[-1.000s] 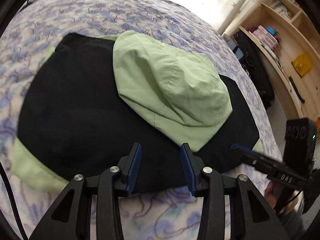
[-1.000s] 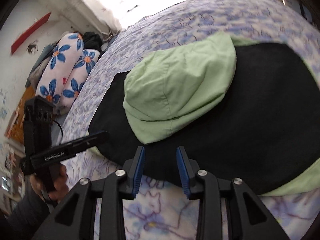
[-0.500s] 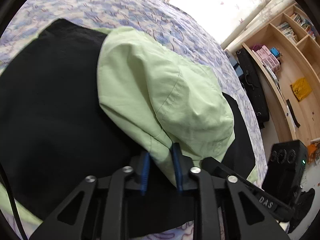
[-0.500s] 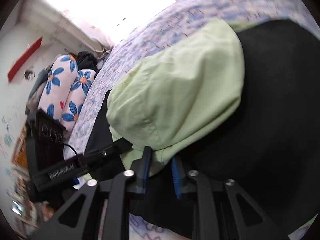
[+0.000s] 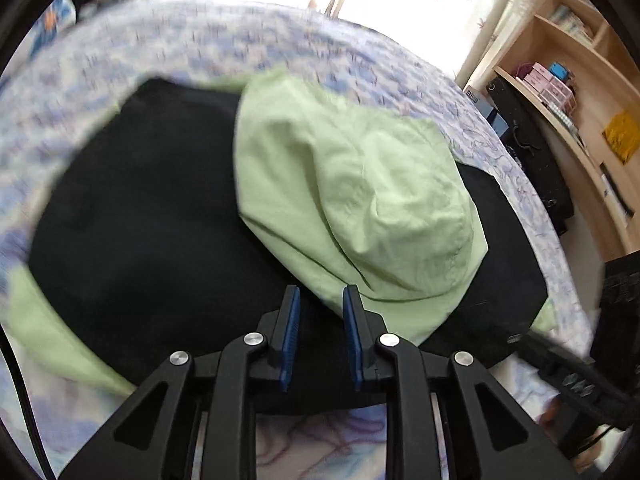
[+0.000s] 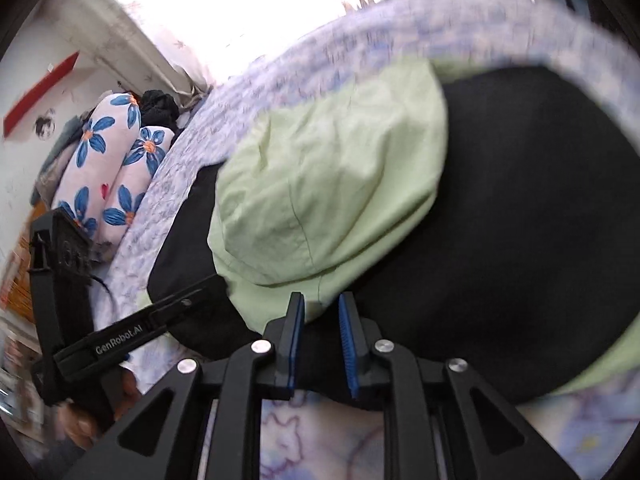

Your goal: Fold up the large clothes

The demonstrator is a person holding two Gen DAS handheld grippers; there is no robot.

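The jacket, black with pale green trim, lies spread on the flowered bedspread, and we see its green hood folded over it. The left claw and the right claw have just been narrowing, with the hood's near hem at their tips (whether they pinch it we cannot tell).

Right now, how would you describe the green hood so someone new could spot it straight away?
Start at the bed with the blue-and-white patterned sheet, then find the big black garment spread flat across it. The hood is the rounded, puffed pale green piece lying on top of the black, just beyond both grippers' blue pads. It alone is domed and seamed; the other green bits are thin flat edges at the garment's corners.
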